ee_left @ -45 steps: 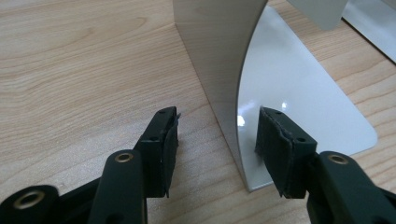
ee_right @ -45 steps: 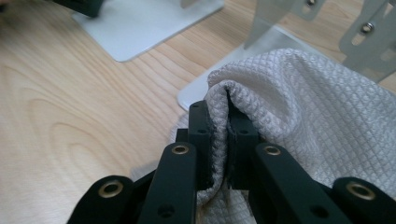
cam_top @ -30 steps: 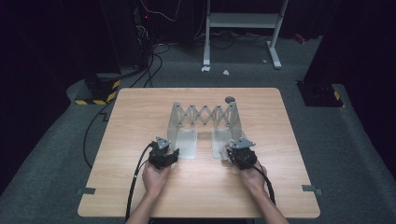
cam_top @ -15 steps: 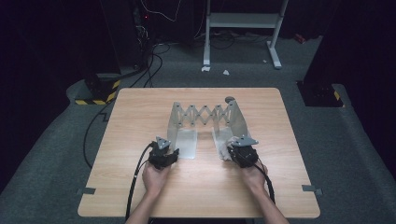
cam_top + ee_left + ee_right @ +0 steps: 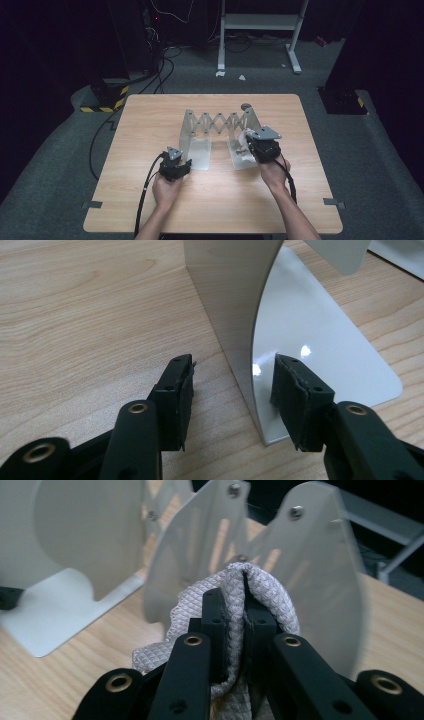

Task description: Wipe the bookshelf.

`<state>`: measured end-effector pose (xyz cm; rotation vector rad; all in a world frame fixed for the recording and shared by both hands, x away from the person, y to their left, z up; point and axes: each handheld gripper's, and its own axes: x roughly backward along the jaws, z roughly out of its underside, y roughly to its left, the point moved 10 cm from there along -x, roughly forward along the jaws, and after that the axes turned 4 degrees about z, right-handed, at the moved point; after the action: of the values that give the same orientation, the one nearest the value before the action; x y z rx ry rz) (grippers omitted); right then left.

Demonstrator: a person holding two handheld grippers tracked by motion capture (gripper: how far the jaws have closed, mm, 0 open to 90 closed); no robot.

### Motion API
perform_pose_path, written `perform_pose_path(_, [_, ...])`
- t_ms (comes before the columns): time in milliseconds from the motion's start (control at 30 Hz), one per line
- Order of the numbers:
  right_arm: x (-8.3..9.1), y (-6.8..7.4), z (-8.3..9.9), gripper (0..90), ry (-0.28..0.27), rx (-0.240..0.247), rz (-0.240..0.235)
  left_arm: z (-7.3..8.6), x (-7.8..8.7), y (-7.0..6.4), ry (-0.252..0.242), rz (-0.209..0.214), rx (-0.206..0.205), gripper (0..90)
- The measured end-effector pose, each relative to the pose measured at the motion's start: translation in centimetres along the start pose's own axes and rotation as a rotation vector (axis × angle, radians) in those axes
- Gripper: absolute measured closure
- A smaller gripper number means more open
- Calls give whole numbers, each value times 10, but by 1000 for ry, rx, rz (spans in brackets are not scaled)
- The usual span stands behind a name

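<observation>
expandable bookend rack (image 5: pixel 220 122), at frame centre on the wooden table (image 5: pixel 150 115), is straddled at its left upright by the wide-open left gripper (image 5: pixel 232 377), apparently for bracing; a white waffle cloth (image 5: pixel 260 587) is pinched in the right gripper (image 5: pixel 244 597), seemingly for wiping the right plate.

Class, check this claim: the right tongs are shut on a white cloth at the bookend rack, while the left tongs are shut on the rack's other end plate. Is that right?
Not quite. In the left gripper view the left tongs are open, jaws either side of the end plate without clamping it. The rest holds: the right tongs are shut on the cloth at the rack.
</observation>
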<state>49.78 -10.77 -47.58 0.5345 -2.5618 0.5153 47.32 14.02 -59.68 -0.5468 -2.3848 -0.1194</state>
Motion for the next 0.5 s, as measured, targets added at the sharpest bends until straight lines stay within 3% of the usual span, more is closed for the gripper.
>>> perform_pose_path(167, [0, -7, 9, 834, 0, -5, 22, 0, 0, 0, 1, 0, 0, 510])
perform_pose_path(200, [-4, -5, 20, 834, 21, -5, 19, 0, 0, 0, -1, 0, 1, 510])
perform_pose_path(233, [-4, -5, 20, 834, 21, -5, 19, 0, 0, 0, -1, 0, 1, 510])
perform_pose_path(267, [-11, 0, 35, 834, 50, -7, 11, 0, 0, 0, -1, 0, 2, 510])
perform_pose_path(300, [-11, 0, 35, 834, 50, -7, 11, 0, 0, 0, -1, 0, 2, 510])
perform_pose_path(400, [-30, 7, 67, 834, 127, 4, 3, 0, 0, 0, 0, 0, 1, 511])
perform_pose_path(500, [-37, 9, 81, 834, 160, -6, -3, 0, 0, 0, 0, 0, 1, 511])
